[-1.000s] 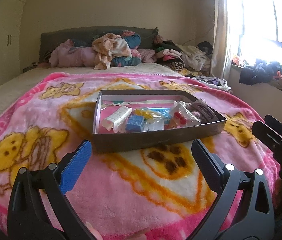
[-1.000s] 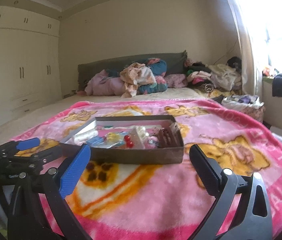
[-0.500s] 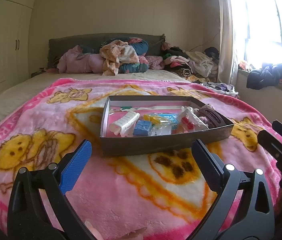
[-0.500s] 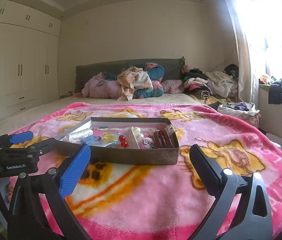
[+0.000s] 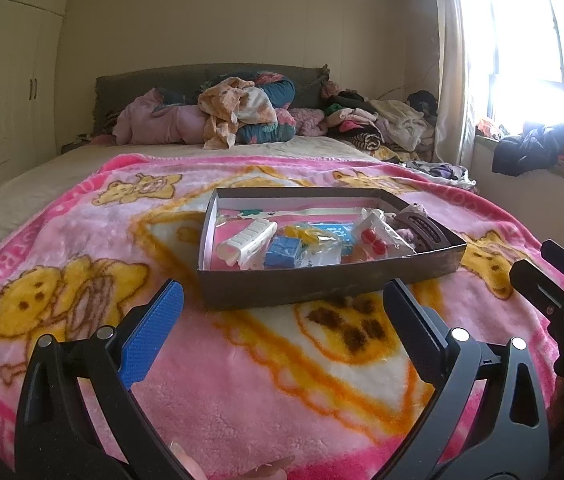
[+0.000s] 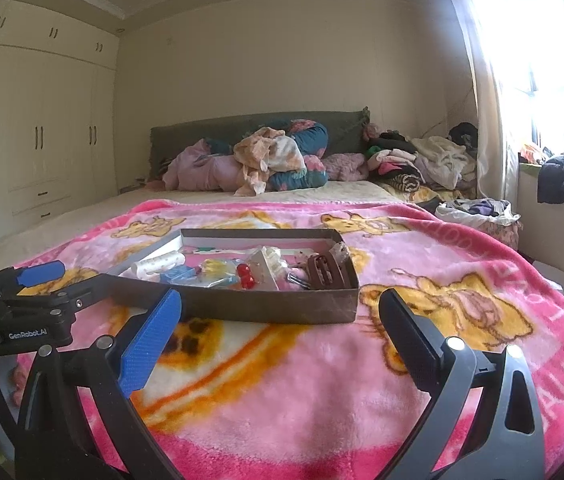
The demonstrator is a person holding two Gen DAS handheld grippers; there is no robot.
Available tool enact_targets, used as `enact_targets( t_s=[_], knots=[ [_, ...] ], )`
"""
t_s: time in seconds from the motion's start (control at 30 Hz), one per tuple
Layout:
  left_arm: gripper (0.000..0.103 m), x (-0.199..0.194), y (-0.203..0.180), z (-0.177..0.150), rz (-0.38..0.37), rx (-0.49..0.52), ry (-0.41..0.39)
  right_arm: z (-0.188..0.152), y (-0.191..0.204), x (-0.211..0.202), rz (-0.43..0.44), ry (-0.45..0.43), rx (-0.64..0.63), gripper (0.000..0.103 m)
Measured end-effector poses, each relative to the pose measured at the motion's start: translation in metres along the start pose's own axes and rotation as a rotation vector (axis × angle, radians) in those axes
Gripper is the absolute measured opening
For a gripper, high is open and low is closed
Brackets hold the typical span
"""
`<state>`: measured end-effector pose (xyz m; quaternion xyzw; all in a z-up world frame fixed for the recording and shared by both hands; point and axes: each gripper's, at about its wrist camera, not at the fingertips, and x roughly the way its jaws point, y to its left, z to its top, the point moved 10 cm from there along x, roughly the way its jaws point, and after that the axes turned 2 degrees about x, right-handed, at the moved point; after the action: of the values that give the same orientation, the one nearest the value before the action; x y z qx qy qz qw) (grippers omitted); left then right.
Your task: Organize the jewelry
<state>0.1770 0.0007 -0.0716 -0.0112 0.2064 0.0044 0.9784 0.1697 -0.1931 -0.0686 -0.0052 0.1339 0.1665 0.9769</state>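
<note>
A shallow dark cardboard box [image 5: 322, 280] [image 6: 274, 304] lies on the pink blanket. Inside it I see a white comb-like clip [image 5: 247, 239], a blue block [image 5: 284, 251], clear packets with yellow bits [image 5: 314, 236], red beads [image 5: 374, 240] [image 6: 245, 274] and a brown hair claw [image 5: 422, 230] [image 6: 324, 270]. My left gripper [image 5: 282, 320] hangs open just short of the box's near wall, with nothing between its fingers. Open and empty too, my right gripper [image 6: 278, 330] hovers in front of the box's right corner. Each gripper shows at the edge of the other's view.
The pink cartoon blanket [image 5: 242, 380] covers the bed's near half. Piled clothes and bedding [image 5: 238, 116] lie along the grey headboard. Cream wardrobes [image 6: 42, 148] line the left wall. A bright window and a sill with dark clothes [image 5: 538, 148] are on the right.
Both cameras have tilted upward a little, so the box sits lower in each view and more wall and ceiling show. Both grippers stay open and the box's contents are untouched.
</note>
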Motion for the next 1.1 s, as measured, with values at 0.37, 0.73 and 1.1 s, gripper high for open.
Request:
enact_targets(
  t_s=[0.37, 0.73, 1.1],
  knots=[
    [0.091, 0.0, -0.0018, -0.002, -0.007, -0.001, 0.005, -0.0001, 0.0024, -0.0011, 0.0, 0.0, -0.003, 0.097],
    [0.091, -0.0017, -0.0034, -0.004, -0.007, -0.002, 0.005, 0.0001, 0.0025, -0.002, -0.002, 0.0, -0.001, 0.097],
    [0.091, -0.0013, -0.0031, -0.0037, -0.005, 0.001, 0.006, 0.0001, 0.0023, -0.0024, -0.002, -0.001, 0.002, 0.097]
  ],
)
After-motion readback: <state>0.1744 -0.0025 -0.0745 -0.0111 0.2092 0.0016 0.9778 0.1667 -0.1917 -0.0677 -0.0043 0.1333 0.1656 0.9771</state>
